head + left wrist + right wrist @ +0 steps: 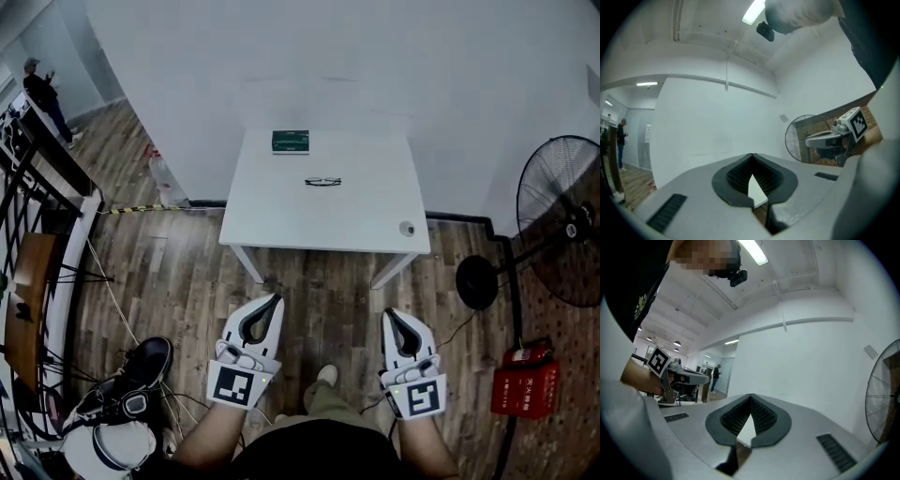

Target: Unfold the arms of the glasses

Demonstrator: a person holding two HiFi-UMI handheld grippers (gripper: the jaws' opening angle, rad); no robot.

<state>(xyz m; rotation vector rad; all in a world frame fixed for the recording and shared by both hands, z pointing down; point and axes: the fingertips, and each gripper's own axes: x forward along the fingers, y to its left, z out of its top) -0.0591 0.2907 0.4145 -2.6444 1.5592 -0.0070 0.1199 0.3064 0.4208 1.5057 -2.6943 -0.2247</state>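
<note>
- The glasses point(322, 182) lie folded near the middle of the white tabletop point(281, 216), with a green box point(291, 142) behind them at the far edge.
- The left gripper point(273, 301) is held short of the table, over the wooden floor; its jaws are closed and empty.
- The right gripper point(391, 316) is level with it, its jaws likewise closed on nothing.

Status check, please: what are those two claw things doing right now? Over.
Left gripper and right gripper shut, empty, short of the table. Glasses lie mid-table, untouched. Green box behind them, not blocking.
</note>
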